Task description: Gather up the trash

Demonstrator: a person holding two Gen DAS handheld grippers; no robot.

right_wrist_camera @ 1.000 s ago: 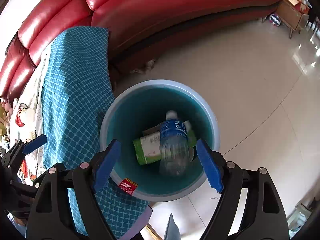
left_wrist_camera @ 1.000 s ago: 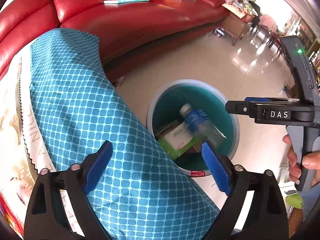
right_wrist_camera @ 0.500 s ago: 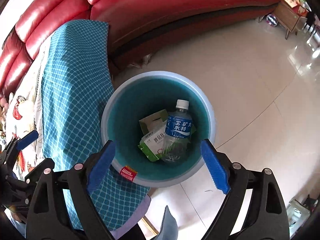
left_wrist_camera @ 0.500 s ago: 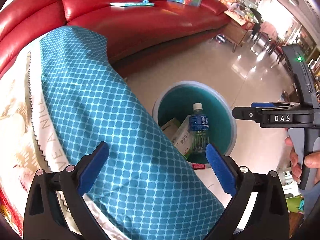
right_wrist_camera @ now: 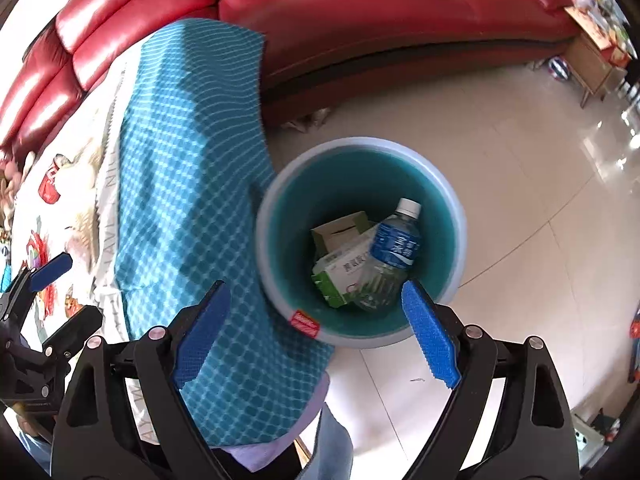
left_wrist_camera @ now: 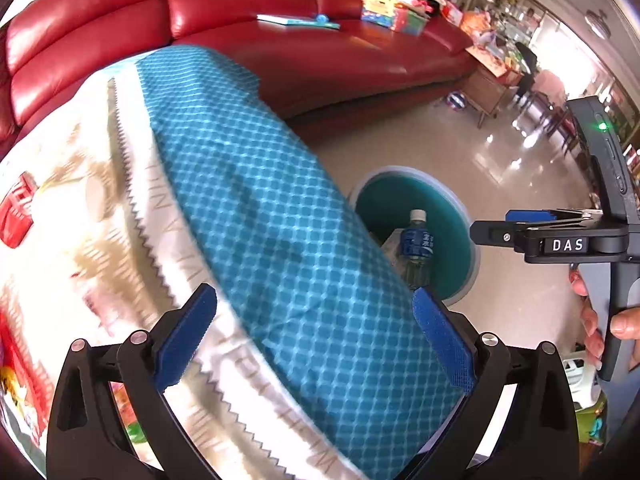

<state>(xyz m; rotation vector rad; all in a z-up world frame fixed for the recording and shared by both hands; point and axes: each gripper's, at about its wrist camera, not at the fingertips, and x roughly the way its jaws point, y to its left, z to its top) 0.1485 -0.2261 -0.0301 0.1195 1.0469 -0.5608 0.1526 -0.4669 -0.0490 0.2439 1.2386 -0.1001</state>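
Hovering above the teal bin (right_wrist_camera: pixel 448 200), the right gripper (right_wrist_camera: pixel 316 328) gapes empty; the water bottle (right_wrist_camera: pixel 390 252) lies inside below, between its blue fingers.

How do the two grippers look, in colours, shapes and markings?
Both are alike: the left gripper and the right gripper have black angular arms with silver rivets and blue ribbed pads. Seen from the left wrist, the right one has a grey handle, white letters "DAS" and a small green light.
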